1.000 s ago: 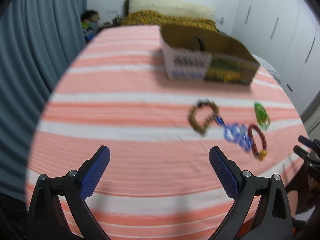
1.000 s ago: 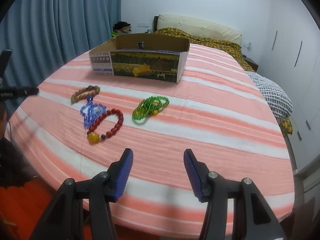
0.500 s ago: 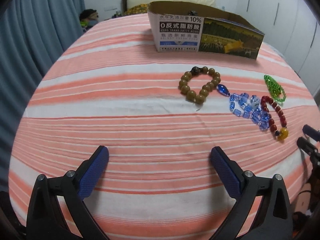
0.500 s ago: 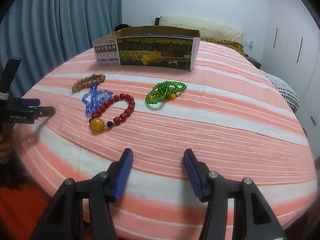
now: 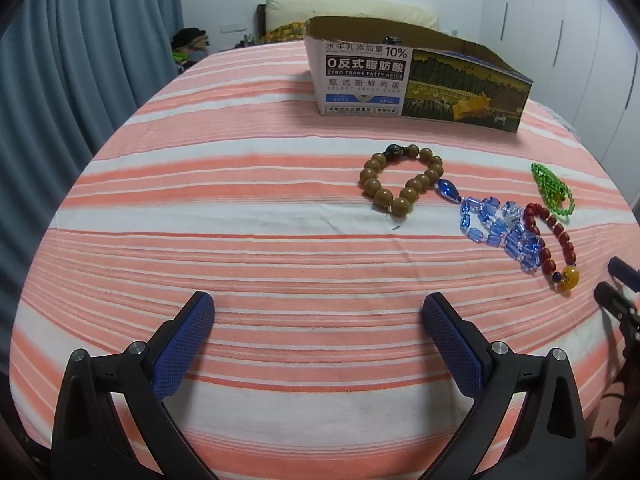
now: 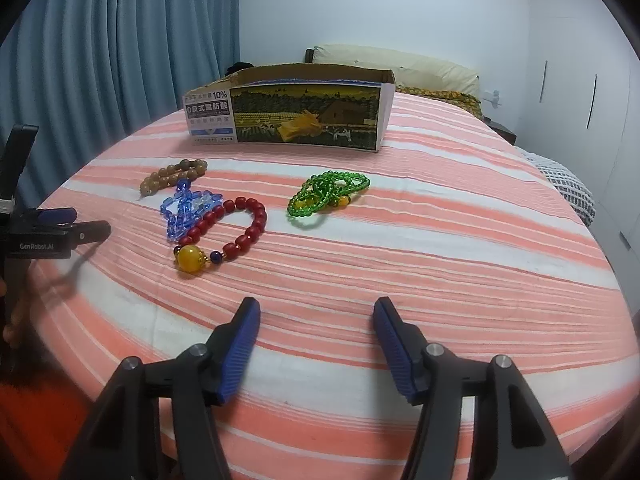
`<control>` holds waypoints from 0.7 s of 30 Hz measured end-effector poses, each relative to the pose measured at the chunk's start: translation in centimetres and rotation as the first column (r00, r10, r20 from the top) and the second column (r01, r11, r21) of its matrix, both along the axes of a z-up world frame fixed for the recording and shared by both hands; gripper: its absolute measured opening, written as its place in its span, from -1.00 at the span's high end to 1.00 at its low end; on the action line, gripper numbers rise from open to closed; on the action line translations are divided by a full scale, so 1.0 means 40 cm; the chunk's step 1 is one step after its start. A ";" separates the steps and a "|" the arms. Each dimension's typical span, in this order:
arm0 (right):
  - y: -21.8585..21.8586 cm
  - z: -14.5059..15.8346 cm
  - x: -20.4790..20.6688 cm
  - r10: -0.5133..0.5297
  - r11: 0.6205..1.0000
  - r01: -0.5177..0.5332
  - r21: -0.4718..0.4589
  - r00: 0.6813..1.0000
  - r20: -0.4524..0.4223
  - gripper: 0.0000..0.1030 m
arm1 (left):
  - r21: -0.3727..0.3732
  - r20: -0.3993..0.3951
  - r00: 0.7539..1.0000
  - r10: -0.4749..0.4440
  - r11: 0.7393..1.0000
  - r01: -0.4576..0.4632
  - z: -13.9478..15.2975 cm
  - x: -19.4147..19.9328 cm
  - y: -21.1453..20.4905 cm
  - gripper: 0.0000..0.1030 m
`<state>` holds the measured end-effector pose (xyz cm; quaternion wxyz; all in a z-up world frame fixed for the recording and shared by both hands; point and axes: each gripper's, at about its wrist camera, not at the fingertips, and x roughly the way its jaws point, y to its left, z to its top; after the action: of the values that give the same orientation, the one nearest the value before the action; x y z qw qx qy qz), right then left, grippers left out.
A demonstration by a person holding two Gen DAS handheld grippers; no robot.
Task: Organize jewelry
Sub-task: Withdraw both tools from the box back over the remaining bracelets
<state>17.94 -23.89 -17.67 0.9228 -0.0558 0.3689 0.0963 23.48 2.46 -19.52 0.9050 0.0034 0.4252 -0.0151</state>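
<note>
Several bead bracelets lie on a striped bed cover [image 5: 240, 216]: a brown wooden one [image 5: 400, 184] [image 6: 172, 176], a blue crystal string [image 5: 496, 228] [image 6: 186, 210], a red one with a yellow bead [image 5: 554, 244] [image 6: 228, 232], and a green one [image 5: 552, 192] [image 6: 328, 194]. An open cardboard box [image 5: 416, 76] [image 6: 288, 112] stands behind them. My left gripper [image 5: 318, 320] is open and empty, short of the bracelets; it shows at the left edge of the right wrist view [image 6: 68, 224]. My right gripper [image 6: 316, 320] is open and empty, in front of the red and green bracelets.
Blue curtains [image 5: 80, 80] hang along the left side. Pillows [image 6: 400, 64] lie at the bed's head behind the box. White wardrobe doors [image 6: 580, 80] stand on the right. The bed edge runs just below both grippers.
Both grippers have dropped lower and closer to the bed cover, so the box and bracelets look nearer and flatter. Both stay open. The bracelets have not moved.
</note>
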 end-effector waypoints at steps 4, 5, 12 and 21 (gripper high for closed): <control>0.000 -0.001 0.001 -0.003 1.000 0.003 -0.001 1.000 -0.002 -0.18 | 0.001 -0.003 1.000 0.006 1.000 -0.006 0.000 0.000 -0.004 -0.99; 0.001 0.000 0.002 -0.004 1.000 0.004 -0.002 1.000 -0.004 -0.18 | 0.002 -0.005 1.000 0.010 1.000 -0.010 0.000 0.000 -0.004 -0.99; 0.001 0.000 0.005 -0.007 1.000 0.007 -0.006 1.000 -0.015 -0.19 | 0.002 -0.012 1.000 -0.001 1.000 0.001 0.000 -0.001 -0.002 -0.99; -0.008 0.013 0.015 -0.030 0.999 0.031 0.016 0.998 -0.054 -0.19 | -0.003 -0.072 0.996 -0.047 0.999 0.047 0.004 0.018 0.000 -0.99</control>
<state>18.52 -24.21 -17.15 0.9144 -0.0396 0.3935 0.0868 24.21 2.46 -19.34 0.8885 0.0122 0.4573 -0.0367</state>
